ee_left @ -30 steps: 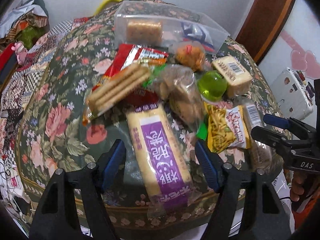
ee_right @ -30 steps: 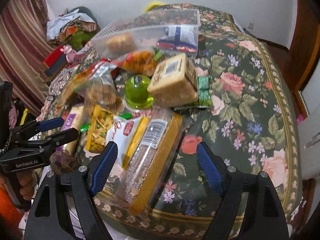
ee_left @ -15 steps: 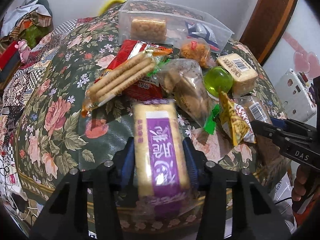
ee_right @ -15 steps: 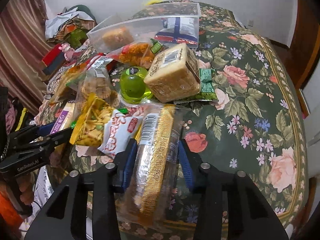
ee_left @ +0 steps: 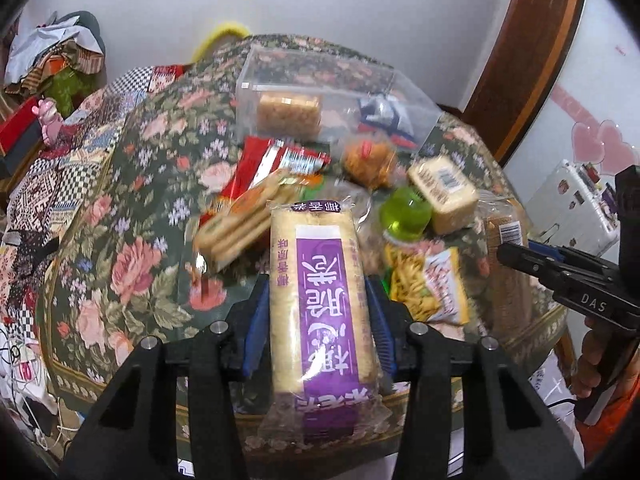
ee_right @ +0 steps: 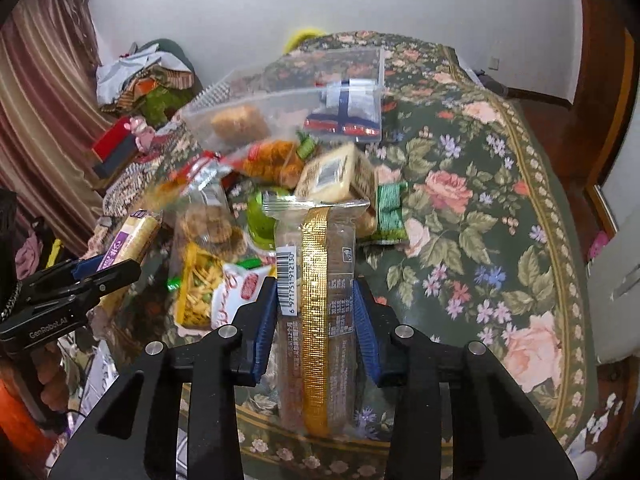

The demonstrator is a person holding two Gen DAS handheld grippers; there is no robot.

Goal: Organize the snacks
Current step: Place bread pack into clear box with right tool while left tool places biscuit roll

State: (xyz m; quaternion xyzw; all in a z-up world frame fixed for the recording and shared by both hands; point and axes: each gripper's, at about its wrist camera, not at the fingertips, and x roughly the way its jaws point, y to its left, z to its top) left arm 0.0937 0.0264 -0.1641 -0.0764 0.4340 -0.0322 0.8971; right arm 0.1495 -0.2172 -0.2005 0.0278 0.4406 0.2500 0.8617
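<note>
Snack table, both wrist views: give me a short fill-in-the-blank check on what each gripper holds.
1. The left gripper is shut on the cracker pack with the ____ label.
2. The right gripper is shut on the clear pack with a ____ stripe.
3. The clear bin already holds ____ snacks.

Missing words: purple; gold; two

Snack heap [ee_right: 224, 216] before clear bin [ee_right: 280, 96]

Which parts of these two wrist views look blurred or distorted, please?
Left wrist view: the snack pile behind the purple-label cracker pack smears with motion blur; the pack itself stays sharp. Right wrist view: the clear bin is blurred. In both, fisheye bends the floral tablecloth.
</note>
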